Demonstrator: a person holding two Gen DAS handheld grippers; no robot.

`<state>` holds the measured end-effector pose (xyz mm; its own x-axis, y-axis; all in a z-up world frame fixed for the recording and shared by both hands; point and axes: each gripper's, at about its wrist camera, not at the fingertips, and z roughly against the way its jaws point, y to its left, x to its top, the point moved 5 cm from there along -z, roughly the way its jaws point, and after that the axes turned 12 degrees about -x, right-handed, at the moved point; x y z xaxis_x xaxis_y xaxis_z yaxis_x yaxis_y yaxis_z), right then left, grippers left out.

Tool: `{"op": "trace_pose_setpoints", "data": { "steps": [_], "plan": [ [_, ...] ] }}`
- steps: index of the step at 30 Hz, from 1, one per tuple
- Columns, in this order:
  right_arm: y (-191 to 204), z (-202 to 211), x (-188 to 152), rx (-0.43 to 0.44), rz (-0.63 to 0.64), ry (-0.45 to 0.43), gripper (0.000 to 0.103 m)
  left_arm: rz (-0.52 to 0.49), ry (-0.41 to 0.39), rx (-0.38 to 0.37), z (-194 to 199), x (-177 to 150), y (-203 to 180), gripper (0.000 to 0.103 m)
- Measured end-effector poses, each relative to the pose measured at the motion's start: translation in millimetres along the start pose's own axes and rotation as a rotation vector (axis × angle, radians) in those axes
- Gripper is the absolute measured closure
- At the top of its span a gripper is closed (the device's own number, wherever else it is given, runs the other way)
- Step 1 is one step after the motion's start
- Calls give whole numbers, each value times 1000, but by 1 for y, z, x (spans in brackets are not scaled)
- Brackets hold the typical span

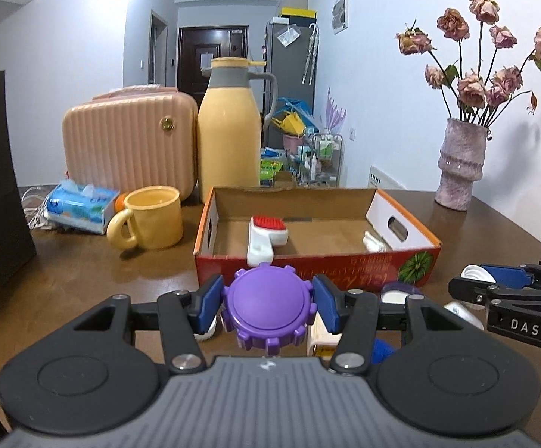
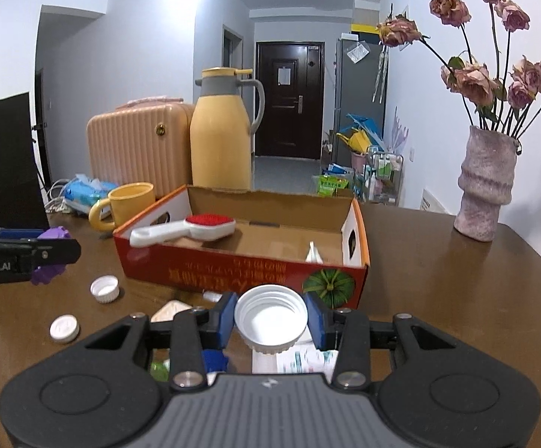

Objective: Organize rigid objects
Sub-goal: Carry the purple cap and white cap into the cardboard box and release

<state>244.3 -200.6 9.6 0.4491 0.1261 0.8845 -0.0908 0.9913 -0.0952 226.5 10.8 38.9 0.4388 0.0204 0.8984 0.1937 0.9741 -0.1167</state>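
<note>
My left gripper (image 1: 268, 304) is shut on a purple toothed lid (image 1: 268, 310), held above the table just before the red cardboard box (image 1: 315, 268). My right gripper (image 2: 272, 317) is shut on a white screw cap (image 2: 270, 319), open side up, near the box's (image 2: 233, 268) front right corner. The box holds a white brush with red bristles (image 2: 195, 227) and a small white item (image 2: 313, 254). The right gripper also shows at the right of the left wrist view (image 1: 494, 280). The left gripper shows at the left of the right wrist view (image 2: 46, 252).
Two white caps (image 2: 105, 288) (image 2: 64, 328) lie on the brown table (image 2: 457, 298) left of my right gripper, with small packets beneath it. A yellow mug (image 1: 154, 216), yellow jug (image 1: 229, 130), pink case (image 1: 128, 142), tissue pack (image 1: 80, 205) and flower vase (image 1: 460, 164) stand behind.
</note>
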Motion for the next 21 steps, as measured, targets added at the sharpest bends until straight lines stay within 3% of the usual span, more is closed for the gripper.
{"op": "trace_pose_setpoints", "data": {
  "steps": [21],
  "plan": [
    [-6,-57,56,1,-62,-44,64,-19,-44,-6,-66,54,-11,49]
  ]
}}
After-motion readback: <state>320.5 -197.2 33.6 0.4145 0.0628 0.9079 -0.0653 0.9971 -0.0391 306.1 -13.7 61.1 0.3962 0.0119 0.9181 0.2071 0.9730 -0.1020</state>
